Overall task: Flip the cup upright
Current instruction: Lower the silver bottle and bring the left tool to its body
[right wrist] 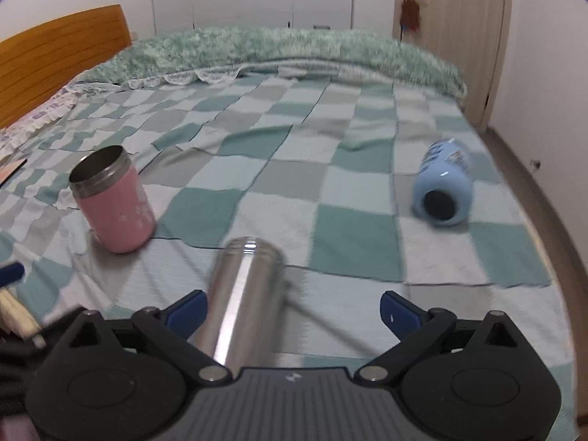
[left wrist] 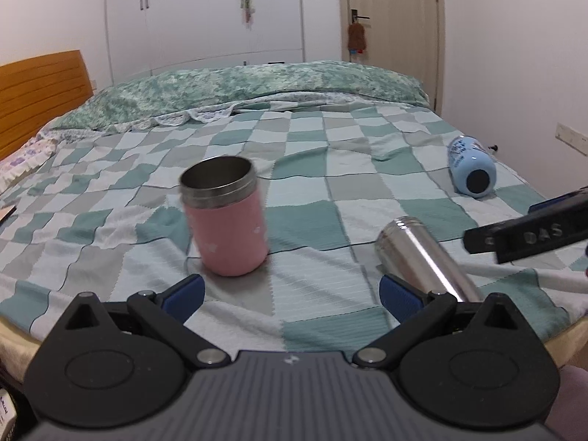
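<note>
We're seeing both tools, left tool (left wrist: pixel 290 294) & right tool (right wrist: pixel 294 308), spread wide, gripping nothing. Pink cup (left wrist: pixel 226 217) w/ steel rim is standing upright on the checked bed (left wrist: pixel 330 191); smooth steel cylinder (right wrist: pixel 242 294) is lying blurred, its near end hidden.

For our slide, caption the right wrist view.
Open right hand-held gripper over a lying steel cup; pink cup upright, blue bottle on its side.

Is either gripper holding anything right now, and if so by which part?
Nothing is held. The left gripper and right gripper are both open; the steel cup lies untouched beside the right one.
</note>
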A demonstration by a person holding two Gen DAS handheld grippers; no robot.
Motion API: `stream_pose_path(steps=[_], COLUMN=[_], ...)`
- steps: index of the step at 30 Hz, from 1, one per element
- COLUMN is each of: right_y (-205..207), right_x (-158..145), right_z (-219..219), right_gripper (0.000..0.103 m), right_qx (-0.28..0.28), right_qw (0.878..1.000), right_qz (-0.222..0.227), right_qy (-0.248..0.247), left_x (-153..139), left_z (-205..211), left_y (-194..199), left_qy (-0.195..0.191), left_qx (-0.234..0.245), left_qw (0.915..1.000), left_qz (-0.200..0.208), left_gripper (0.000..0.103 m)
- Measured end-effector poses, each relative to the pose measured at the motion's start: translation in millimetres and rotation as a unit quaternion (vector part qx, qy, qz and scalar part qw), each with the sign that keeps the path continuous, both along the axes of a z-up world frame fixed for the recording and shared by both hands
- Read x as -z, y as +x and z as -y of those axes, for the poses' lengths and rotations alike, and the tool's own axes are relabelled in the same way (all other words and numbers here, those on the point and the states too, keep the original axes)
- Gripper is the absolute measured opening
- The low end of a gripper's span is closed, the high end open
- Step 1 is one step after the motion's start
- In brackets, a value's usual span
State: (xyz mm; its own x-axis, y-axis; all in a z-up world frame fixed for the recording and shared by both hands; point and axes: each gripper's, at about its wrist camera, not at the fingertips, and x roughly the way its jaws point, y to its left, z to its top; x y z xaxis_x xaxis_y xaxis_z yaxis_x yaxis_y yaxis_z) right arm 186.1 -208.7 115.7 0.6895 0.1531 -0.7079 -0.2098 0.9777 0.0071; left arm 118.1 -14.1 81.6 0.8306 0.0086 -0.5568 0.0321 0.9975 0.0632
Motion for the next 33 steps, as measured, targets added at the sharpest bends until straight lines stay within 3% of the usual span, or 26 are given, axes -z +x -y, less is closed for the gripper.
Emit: stream_pose_path(steps=[11, 18, 23, 33], right_y=[2.6, 12.3, 21.4, 43.6], right_x=[14.6, 29.1, 37.8, 55.5], right_z=[90.8, 101.9, 102.3, 105.6], right_gripper=[0.102, 0.102, 0.102, 0.102], right_qx=[-0.017, -0.069, -0.112, -0.148], right_qw=[1.000, 0.997, 0.993, 0.988], right_qz=[0.014, 0.023, 0.030, 0.035], right_qy=[0.001, -0.022, -0.023, -0.014], left_x=[-4.9, 0.3, 6.8, 23.4], left_z=[60.9, 84.1, 92.9, 106.9], left_y=[18.7, 47.2, 68.3, 110.6], left_qy=[0.000, -0.012, 0.012, 0.008], left_qx=[0.026, 0.018, 0.011, 0.007], left_qw=[0.9990, 0.9968, 0.9950, 0.9864], left_qz=[-0.037, -0.076, -0.099, -0.164], left_gripper=[0.103, 0.103, 0.103, 0.103])
